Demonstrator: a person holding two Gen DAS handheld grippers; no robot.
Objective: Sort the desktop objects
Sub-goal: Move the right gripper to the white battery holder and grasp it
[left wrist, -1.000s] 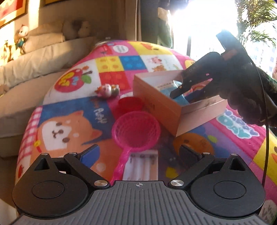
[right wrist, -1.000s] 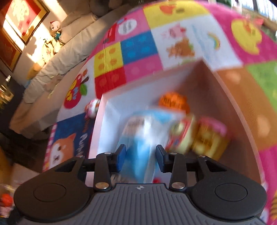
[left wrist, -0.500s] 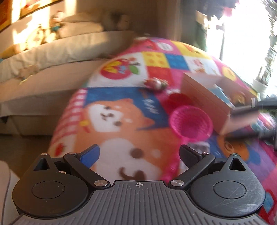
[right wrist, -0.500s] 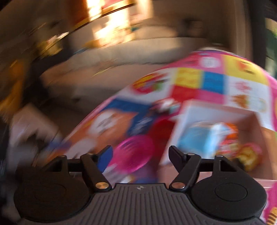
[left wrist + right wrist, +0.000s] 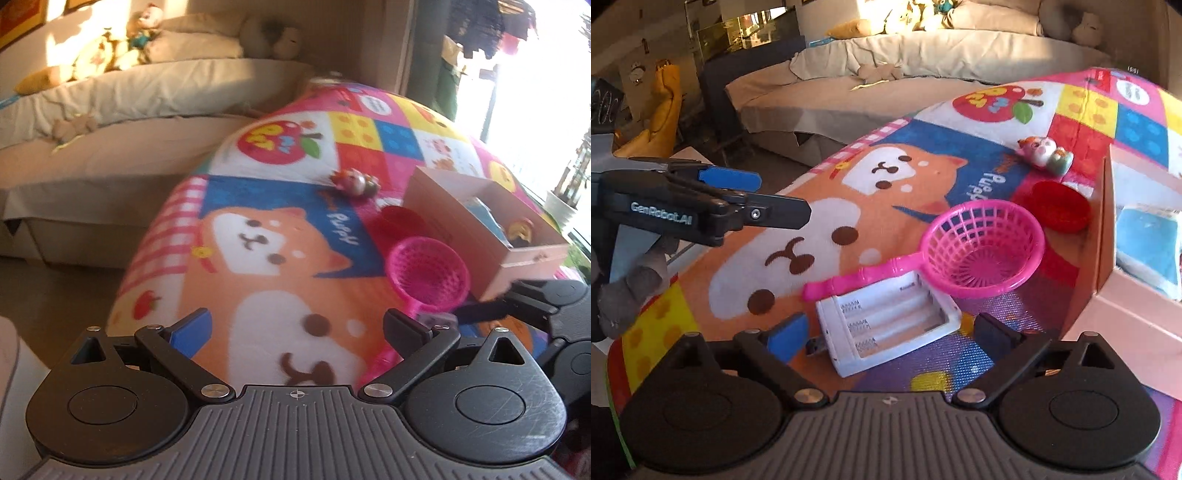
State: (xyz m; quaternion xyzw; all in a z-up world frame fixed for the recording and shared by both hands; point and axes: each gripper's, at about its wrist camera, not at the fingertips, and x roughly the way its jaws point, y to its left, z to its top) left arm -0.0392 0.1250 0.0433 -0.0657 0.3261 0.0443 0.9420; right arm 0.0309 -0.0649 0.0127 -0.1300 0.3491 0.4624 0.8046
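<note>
Your right gripper (image 5: 888, 339) is hanging over the near edge of the mat (image 5: 775, 236), its jaws having just been opening and now standing wide with nothing pressed between the pads. Just beyond them the charger (image 5: 886, 325) is lying flat on the mat, slots up (three of them, all bare), its near end sitting between the fingertips without touching either. The pink strainer (image 5: 975, 254) is lying right behind it, handle toward the left, the handle's end seeming to rest on the charger's far rim. Behind the strainer's bowl a red dish (image 5: 1058, 205) is sitting against the box (image 5: 1108, 295), which is standing along the mat's right edge with a blue packet (image 5: 1148, 243) inside. Farther back, near the middle of the mat, a small figurine (image 5: 1047, 155) is lying on its side. Your left gripper (image 5: 297, 328) is hovering over the mat's left edge, jaws spread wide and holding nothing. Past the mat's far edge a sofa (image 5: 886, 74) is running across the room.
</note>
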